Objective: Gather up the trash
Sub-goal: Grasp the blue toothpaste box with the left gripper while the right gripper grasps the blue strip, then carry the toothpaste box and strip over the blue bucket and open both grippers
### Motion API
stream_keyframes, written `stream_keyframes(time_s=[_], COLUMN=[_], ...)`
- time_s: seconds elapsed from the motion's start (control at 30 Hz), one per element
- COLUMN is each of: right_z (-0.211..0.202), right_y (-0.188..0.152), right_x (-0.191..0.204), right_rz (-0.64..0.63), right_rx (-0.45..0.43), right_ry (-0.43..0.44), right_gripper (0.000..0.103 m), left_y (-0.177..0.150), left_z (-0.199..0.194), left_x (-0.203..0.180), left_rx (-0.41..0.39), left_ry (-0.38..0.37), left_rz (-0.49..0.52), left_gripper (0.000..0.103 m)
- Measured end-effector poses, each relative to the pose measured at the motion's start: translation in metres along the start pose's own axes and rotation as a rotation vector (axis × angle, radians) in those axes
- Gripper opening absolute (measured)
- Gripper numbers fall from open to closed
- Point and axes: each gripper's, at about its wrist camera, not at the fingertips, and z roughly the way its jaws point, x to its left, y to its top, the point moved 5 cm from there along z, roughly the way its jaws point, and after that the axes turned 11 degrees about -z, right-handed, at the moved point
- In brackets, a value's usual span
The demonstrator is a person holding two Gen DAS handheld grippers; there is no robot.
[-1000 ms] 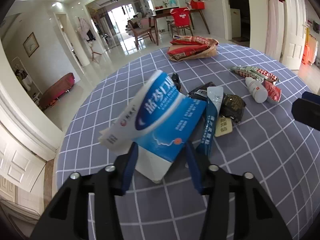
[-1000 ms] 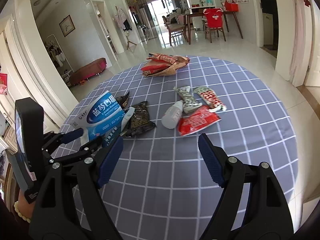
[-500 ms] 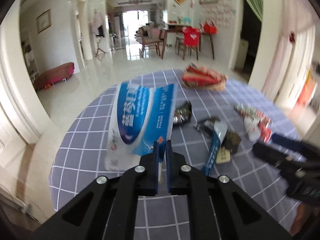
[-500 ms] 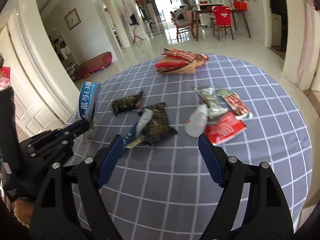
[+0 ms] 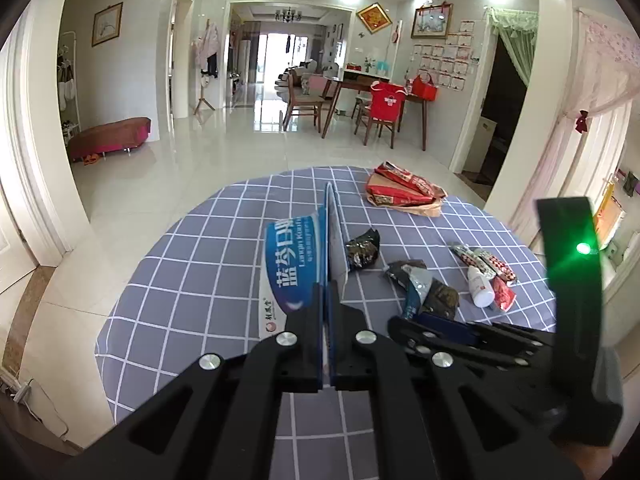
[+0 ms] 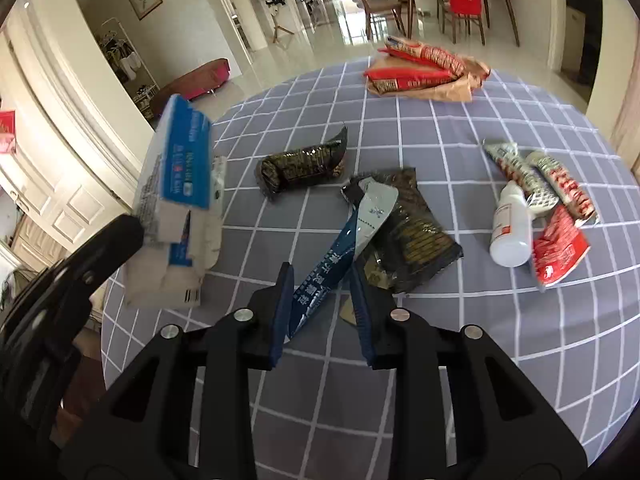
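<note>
Round table point(image 6: 500, 320) draped in grey grid-checked cloth. Flattened blue-white toothpaste box point(image 5: 296, 264) pinched edge-on by left gripper point(image 5: 327, 296), raised near left edge. Right gripper point(image 6: 322, 292) angled down, jaws just closing, narrow around glossy blue sachet point(image 6: 340, 256); contact unclear.

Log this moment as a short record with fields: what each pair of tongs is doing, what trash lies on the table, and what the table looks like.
left tongs: shut on the flattened blue-and-white cardboard box, held up off the table
right tongs: jaws just closing around the long dark-blue foil sachet, pads not yet pressing
middle of table: two dark foil wrappers
right side: white plastic bottle, red and patterned wrappers
far edge: red packets on a brown paper bag
table: round, grey-blue cloth with white grid
</note>
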Motion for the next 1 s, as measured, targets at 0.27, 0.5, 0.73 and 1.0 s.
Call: stream_keyframes(time_s=[0.27,0.5,0.73,1.0], right_z=[0.012,-0.021,-0.073,-0.148], right_y=[0.002,0.000,-0.006,-0.037], right_x=[0.002,-0.004,-0.034,-0.112], right_rz=[-0.009,0.026,0.085,0.184], right_rx=[0.017,-0.056,-0.149,-0.266], right_ry=[0.050,0.126,0.153,0.095], right_gripper=[0.013,0.012,0.012,0.012], left_y=[0.001,0.006,0.006,-0.007], left_z=[-0.008,-0.025,-0.048,-0.056], left_x=[-0.003,-0.014,-0.056,-0.148], left_rx=[-0.009,-0.031,-0.054,-0.033], left_ry=[-0.008,-0.033,-0.094,-0.202], left_rz=[-0.012,-0.012,0.035,0.146], left_gripper=[0.001,0.001,0.001,0.001])
